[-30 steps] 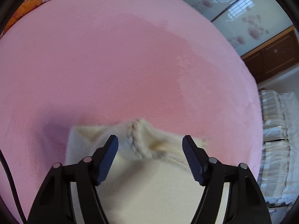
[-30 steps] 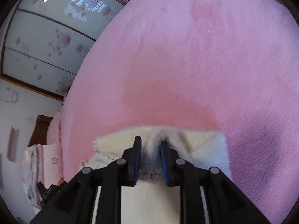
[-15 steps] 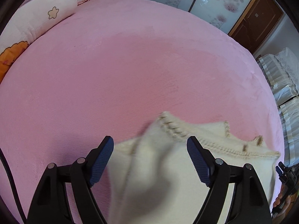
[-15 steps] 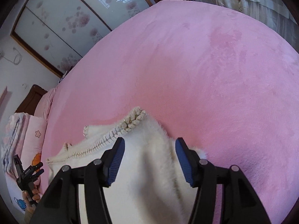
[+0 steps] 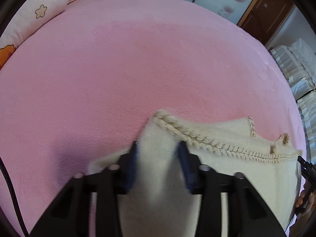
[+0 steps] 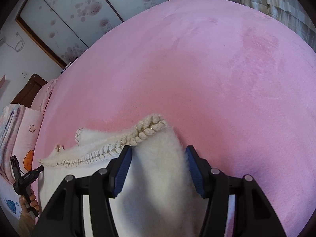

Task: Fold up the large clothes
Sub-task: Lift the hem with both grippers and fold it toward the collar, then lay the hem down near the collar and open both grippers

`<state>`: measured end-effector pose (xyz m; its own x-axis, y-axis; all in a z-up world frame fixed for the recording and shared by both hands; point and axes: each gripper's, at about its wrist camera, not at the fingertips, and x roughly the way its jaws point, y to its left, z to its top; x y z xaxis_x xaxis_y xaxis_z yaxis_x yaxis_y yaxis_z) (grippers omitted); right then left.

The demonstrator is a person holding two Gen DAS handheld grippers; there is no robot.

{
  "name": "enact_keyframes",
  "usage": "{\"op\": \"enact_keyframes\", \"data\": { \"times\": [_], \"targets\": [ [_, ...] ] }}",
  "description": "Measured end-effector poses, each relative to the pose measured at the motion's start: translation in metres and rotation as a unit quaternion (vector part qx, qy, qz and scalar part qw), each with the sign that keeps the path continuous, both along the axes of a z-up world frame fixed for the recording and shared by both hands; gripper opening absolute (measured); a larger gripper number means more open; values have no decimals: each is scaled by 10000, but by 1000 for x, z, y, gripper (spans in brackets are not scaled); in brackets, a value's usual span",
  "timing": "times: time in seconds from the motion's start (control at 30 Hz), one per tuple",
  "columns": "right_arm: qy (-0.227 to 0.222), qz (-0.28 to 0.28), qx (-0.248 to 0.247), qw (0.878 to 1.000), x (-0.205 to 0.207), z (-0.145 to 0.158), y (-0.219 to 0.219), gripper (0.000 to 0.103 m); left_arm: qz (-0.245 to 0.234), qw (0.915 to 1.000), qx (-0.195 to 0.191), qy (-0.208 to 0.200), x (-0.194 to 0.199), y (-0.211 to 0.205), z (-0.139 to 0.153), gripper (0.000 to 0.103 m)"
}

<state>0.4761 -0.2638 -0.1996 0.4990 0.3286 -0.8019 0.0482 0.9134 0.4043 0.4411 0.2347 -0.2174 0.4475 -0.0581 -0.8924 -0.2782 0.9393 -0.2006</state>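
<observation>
Knitwear is what I have here: a cream sweater [image 5: 233, 148] with a thick braided trim [image 5: 197, 136], lying on the pink bed [image 5: 118, 69] close in front of both tools. It sits toward the near edge of the bed, with open pink blanket stretching well beyond it.

On the left, my left tool [image 5: 158, 148] has its blue pads either side of a raised ridge of the sweater, just behind the trimmed corner. The pads are blurred and look to press the fabric, so I judge it is pinching the knit, though I can't swear the grip is firm. A pillow [image 5: 39, 17] lies far off at the bed's left edge.

To the right, my right tool [image 6: 157, 152] straddles the matching corner of the sweater [image 6: 158, 177], where the trim [image 6: 146, 130] ends in a fat plait. Its jaws stand apart, with the fabric bulging between them but only brushing the pads; I read it as not gripping.

As for handling, I expect this to be soft, fluffy and limp, fairly light but bulky, with no stiffness to carry a fold by itself. It should sag and drag on the plush blanket instead of sliding. The pile may slip through a shallow pinch, so I'd take hold deep, at or just behind the braided trim, where the knit is thickest, one corner per tool.
</observation>
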Motion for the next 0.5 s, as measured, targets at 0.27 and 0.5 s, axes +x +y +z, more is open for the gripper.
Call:
{"op": "enact_keyframes", "data": {
  "times": [0.27,0.5],
  "targets": [
    [-246,-588,-1076,9921,-19,11,15,8,450,9982,250,-303,1,0,5,8],
    [0,-772,-1381,9874,-15,-8,20,7,459,9971,552,-240,1,2,-23,8]
  ]
}}
